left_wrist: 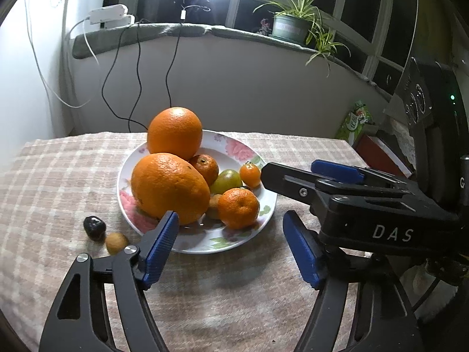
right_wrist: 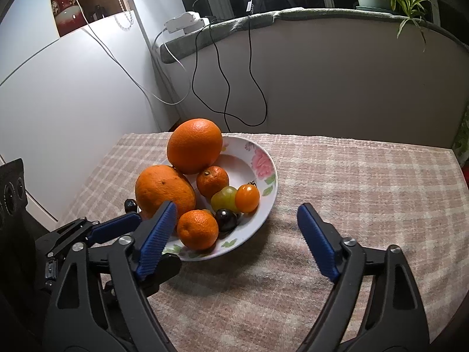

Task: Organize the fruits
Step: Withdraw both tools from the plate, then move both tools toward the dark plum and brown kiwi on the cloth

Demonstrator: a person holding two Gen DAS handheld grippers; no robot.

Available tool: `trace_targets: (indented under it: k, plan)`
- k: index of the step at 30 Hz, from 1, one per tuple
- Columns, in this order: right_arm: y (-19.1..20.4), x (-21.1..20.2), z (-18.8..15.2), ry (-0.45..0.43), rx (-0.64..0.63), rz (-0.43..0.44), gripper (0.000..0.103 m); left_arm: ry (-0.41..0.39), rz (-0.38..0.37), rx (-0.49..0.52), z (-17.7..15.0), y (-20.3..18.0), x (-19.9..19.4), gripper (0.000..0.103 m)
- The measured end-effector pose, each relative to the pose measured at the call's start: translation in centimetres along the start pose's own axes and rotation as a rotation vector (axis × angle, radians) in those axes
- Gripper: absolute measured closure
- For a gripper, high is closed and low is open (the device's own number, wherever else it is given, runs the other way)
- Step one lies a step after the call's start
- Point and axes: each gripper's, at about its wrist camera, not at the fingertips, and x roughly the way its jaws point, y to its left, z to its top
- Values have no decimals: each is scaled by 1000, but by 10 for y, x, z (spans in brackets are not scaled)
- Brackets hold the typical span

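A floral plate on the checked tablecloth holds two big oranges, two mandarins, a green fruit and a small orange tomato. A dark fruit lies in the plate beside the front mandarin. On the cloth left of the plate sit another dark fruit and a small brown fruit. My left gripper stands open at the plate's near rim, holding nothing. My right gripper is open too, at the plate's right rim.
Black and white cables hang down the wall behind the table. A potted plant stands on the window ledge. A green packet and a red box sit off the table's right end. Bare cloth stretches right of the plate.
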Motion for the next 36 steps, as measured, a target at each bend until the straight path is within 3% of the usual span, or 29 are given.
trace_targets:
  k: [36]
  plan:
    - [58, -30, -13, -51, -62, 36, 14, -51, 59, -56, -10, 57, -49, 27]
